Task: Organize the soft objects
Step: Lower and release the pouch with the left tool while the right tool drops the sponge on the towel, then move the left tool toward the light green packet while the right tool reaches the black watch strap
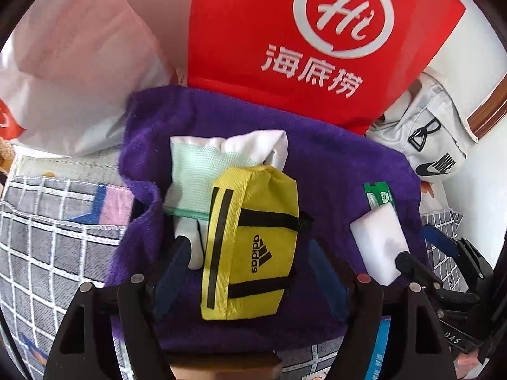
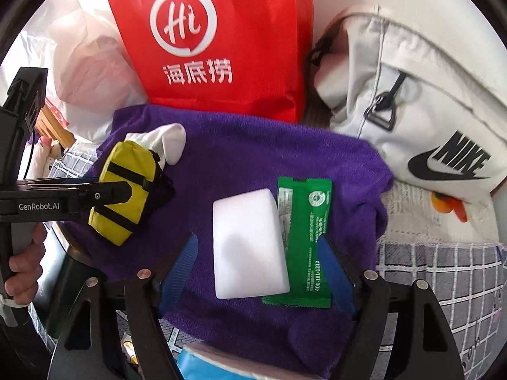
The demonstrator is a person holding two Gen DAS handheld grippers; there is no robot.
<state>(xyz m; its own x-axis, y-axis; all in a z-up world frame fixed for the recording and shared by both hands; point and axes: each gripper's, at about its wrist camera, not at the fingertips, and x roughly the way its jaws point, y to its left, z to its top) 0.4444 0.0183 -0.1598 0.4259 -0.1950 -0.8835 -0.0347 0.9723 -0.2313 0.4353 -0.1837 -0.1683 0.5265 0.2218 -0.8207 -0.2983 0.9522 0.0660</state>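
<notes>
Straddling the yellow pouch [image 1: 250,243], the left gripper [image 1: 247,272] stood wide open and held nothing; the right gripper [image 2: 258,269] gaped likewise around the white sponge [image 2: 248,243] and green packet [image 2: 304,243]. Closing the left claw risked pinching the mesh bag [image 1: 206,171] at the pouch's 11 o'clock, while the right might catch both items together. Everything lay on a purple towel [image 2: 253,145] over a checked cloth [image 1: 47,228], with a red bag [image 2: 215,41] at 12 o'clock and a white Nike bag [image 2: 412,120] at 2
</notes>
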